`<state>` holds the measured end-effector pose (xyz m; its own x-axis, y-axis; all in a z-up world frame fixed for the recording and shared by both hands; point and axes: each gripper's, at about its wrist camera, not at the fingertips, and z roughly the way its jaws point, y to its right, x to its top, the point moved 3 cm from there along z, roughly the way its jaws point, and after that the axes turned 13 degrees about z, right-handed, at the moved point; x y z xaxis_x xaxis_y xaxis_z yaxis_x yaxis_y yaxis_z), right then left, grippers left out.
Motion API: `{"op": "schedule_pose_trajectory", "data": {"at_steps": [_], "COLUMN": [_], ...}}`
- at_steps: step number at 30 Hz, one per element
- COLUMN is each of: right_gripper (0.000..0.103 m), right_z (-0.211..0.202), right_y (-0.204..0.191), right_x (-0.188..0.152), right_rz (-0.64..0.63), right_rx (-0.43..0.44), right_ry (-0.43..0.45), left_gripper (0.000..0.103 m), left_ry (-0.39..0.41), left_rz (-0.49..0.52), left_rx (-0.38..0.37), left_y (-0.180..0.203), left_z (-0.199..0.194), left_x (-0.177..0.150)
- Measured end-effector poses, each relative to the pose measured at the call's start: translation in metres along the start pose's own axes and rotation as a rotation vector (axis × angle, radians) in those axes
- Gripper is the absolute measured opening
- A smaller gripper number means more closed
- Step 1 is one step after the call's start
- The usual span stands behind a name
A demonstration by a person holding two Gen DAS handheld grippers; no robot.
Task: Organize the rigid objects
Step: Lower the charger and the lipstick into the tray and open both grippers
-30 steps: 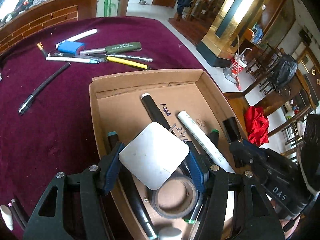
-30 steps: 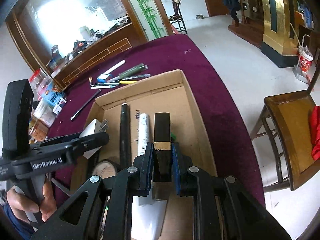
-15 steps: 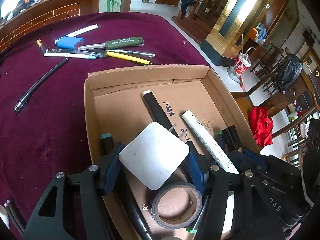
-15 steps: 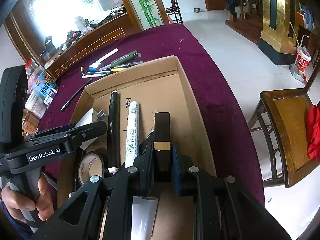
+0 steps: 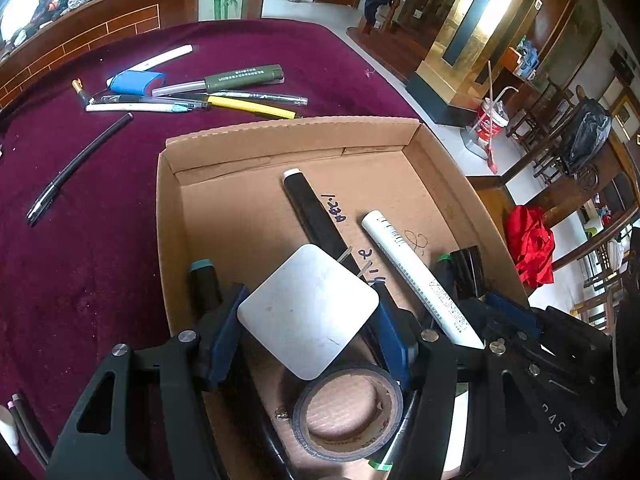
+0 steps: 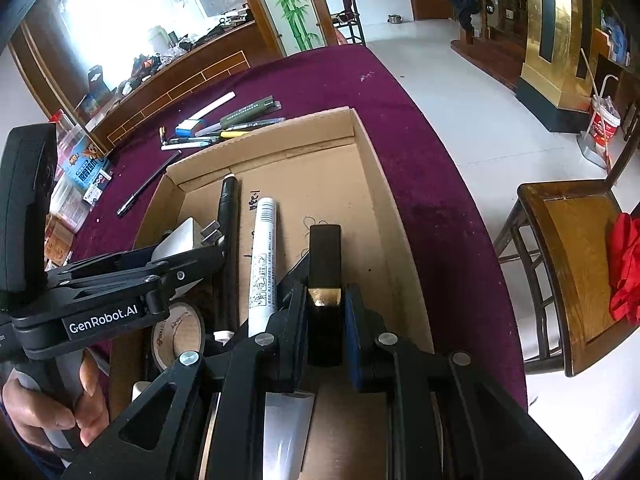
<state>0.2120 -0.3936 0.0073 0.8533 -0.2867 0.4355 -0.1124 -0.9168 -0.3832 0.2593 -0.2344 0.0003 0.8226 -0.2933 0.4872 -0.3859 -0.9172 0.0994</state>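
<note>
A shallow cardboard box [image 5: 288,136] [image 6: 372,168] sits on the maroon table. Over its near end my left gripper [image 5: 308,316] is shut on a white plug adapter [image 5: 308,308] [image 6: 180,236], whose metal prongs point into the box. My right gripper [image 6: 326,308] is shut on a black rectangular case with a gold band [image 6: 325,264] [image 5: 466,268], low over the box's right side. In the box lie a black marker [image 5: 312,216], a white marker [image 5: 412,272] [image 6: 262,256] and a roll of dark tape [image 5: 348,412] [image 6: 180,332].
Several pens, a green marker and a blue eraser [image 5: 136,82] lie on the cloth beyond the box, with a black pen [image 5: 76,168] to the left. A wooden chair [image 6: 568,240] with a red cloth [image 6: 626,264] stands off the table's right edge. A hand [image 6: 48,408] holds the left gripper's grip.
The right gripper with the black case has sunk lower and further into the box. The left gripper has shifted slightly over the box, still holding the adapter.
</note>
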Motion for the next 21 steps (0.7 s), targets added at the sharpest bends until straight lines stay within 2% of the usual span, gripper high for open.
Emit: {"op": "schedule_pose_trajectory", "data": {"at_steps": [7,15,21], "right_gripper": [0.017,0.030,0.032], "right_z": [-0.001,-0.005,-0.012], "right_y": [0.000,0.000,0.003], "right_x": [0.000,0.002,0.006], "right_rz": [0.011,0.024,0.042], "right_rx": [0.009,0.016,0.024], "right_ry": [0.002,0.017,0.047], "left_gripper": [0.060,0.061,0.061], "left_ry": [-0.015,-0.025,-0.008], "left_rz": [-0.012,-0.019,-0.055], "left_rx": [-0.004,-0.018,-0.041], "left_y": [0.002,0.001,-0.004], "left_z": [0.001,0.000,-0.009], "left_x": [0.001,-0.001,-0.002]}}
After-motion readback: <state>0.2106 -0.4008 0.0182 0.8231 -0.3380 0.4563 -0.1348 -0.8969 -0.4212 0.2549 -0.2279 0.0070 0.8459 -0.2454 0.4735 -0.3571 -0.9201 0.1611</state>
